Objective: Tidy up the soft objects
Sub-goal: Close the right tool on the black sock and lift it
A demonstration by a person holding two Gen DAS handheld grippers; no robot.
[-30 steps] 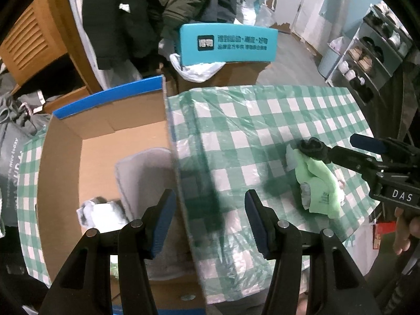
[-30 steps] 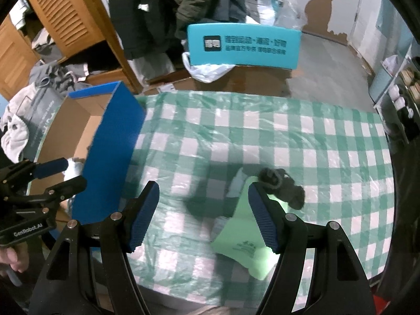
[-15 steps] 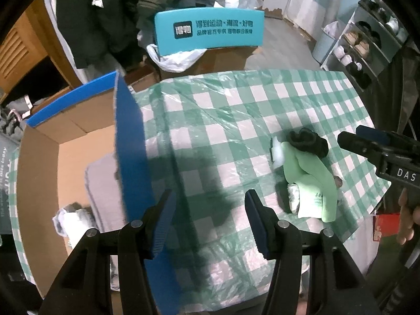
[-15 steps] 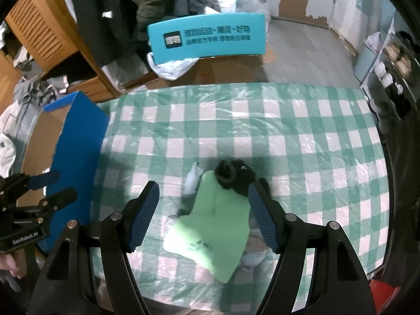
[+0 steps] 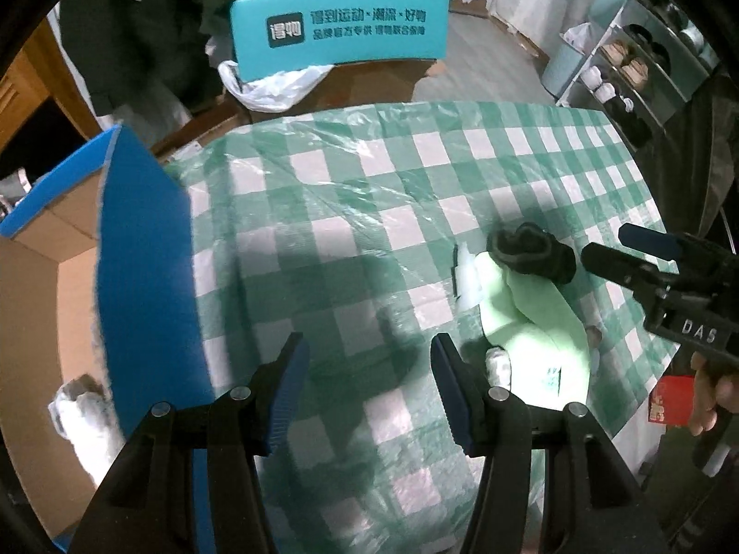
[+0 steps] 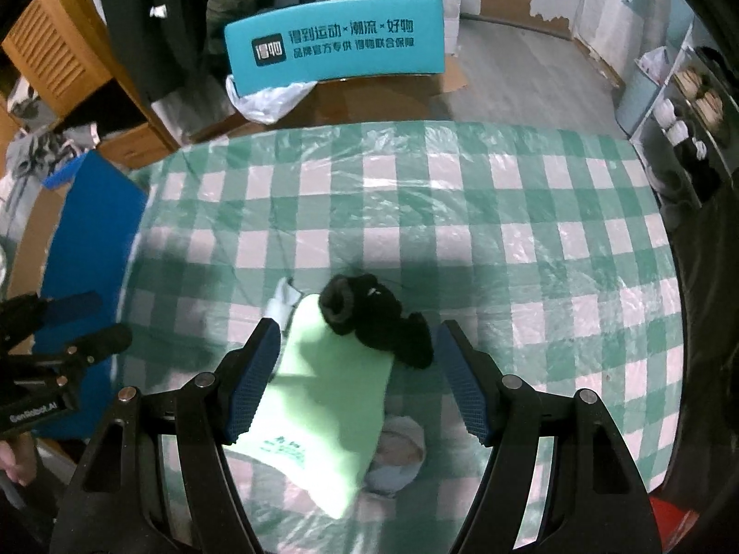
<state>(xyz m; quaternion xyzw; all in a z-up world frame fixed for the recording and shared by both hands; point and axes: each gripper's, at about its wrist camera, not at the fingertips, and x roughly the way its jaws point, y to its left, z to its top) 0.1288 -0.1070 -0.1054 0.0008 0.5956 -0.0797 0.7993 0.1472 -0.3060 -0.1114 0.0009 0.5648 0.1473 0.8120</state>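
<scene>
Your right gripper [image 6: 358,381] is spread wide with nothing pinched, hanging over the little pile of soft things on the green checked tablecloth [image 6: 508,231]: a light green cloth [image 6: 332,388] lies between its fingers with a black sock [image 6: 374,318] on its far end, and neither finger touches them. Your left gripper [image 5: 367,390] is also parted and empty, over bare tablecloth just left of that green cloth, with the blue flap of the cardboard box [image 5: 143,286] on its other side. A white bundle [image 5: 85,415] already sits inside the box.
</scene>
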